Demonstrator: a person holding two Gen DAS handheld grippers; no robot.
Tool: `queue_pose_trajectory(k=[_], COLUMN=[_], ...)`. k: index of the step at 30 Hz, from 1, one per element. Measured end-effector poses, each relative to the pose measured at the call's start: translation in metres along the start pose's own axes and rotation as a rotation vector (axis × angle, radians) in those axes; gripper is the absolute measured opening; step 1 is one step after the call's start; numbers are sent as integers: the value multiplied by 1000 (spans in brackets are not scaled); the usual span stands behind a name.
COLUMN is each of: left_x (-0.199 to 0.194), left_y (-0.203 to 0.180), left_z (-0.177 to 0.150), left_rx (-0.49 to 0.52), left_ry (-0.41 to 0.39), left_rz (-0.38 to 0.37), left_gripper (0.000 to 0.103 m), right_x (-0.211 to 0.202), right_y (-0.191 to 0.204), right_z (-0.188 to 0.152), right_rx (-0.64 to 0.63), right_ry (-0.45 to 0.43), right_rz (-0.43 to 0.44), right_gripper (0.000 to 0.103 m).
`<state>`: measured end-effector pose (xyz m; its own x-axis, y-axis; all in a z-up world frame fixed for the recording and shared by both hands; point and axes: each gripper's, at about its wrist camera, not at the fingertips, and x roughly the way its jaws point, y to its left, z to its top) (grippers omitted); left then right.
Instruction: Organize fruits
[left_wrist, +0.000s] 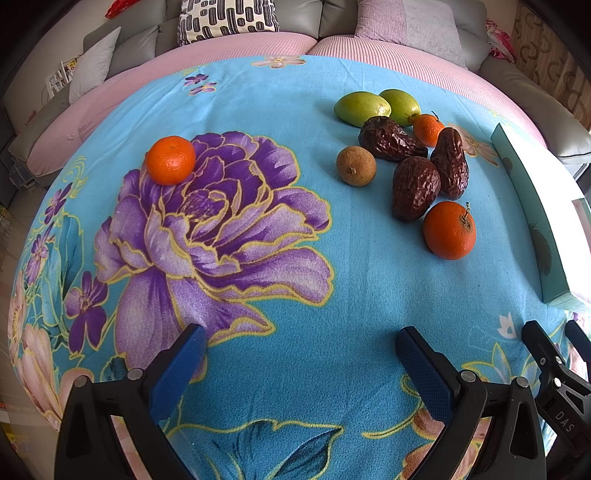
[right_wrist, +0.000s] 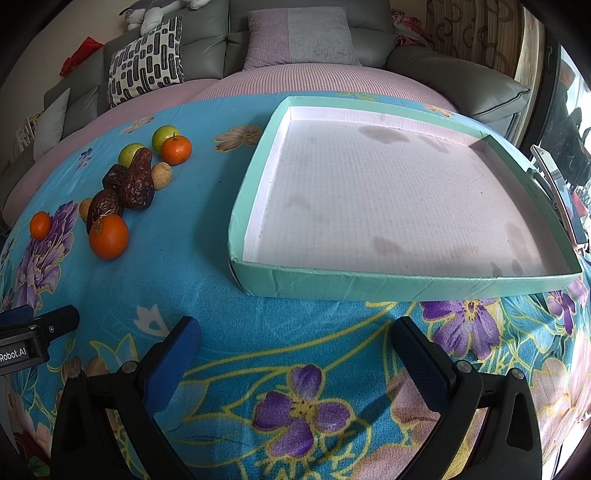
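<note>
Fruit lies on a blue flowered cloth. A lone orange sits on the purple flower at the left. The cluster at the right holds two green fruits, three dark wrinkled dates, a brown longan and two more oranges. The same pile shows at the left in the right wrist view. A shallow teal tray with a pale pink floor stands there with nothing in it. My left gripper is open over bare cloth, well short of the fruit. My right gripper is open just before the tray's near wall.
A grey sofa with pink seat covers and cushions runs behind the table. The tray's edge shows at the right of the left wrist view. The left gripper's body shows at the left edge of the right wrist view.
</note>
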<state>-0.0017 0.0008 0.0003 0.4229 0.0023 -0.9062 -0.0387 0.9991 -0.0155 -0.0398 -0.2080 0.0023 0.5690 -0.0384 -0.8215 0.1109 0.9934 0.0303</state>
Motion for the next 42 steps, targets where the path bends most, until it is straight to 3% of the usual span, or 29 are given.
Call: queue_pose_trajectory(k=[19, 25, 30, 32, 39, 42], left_x=[0, -27, -59, -67, -45, -27], left_y=[4, 18, 35, 43, 72, 84], left_z=[3, 10, 29, 39, 72, 83], left_rx=[-47, -59, -31, -31, -118, -159], left_ry=[-26, -103, -189, -193, -132, -103], left_rz=[9, 9, 80, 63, 22, -12], left_gripper=[103, 103, 103, 103, 102, 93], right_x=[-4, -38, -54, -53, -24, -4], right_y=[-5, -10, 12, 24, 85, 102], right_z=[3, 16, 46, 56, 70, 67], right_rx=[12, 19, -58, -94, -245, -296], right_ry=[-15, -170, -213, -208, -141, -92], right_rz=[14, 5, 78, 135, 213, 217], right_gripper=[103, 103, 103, 103, 103, 103])
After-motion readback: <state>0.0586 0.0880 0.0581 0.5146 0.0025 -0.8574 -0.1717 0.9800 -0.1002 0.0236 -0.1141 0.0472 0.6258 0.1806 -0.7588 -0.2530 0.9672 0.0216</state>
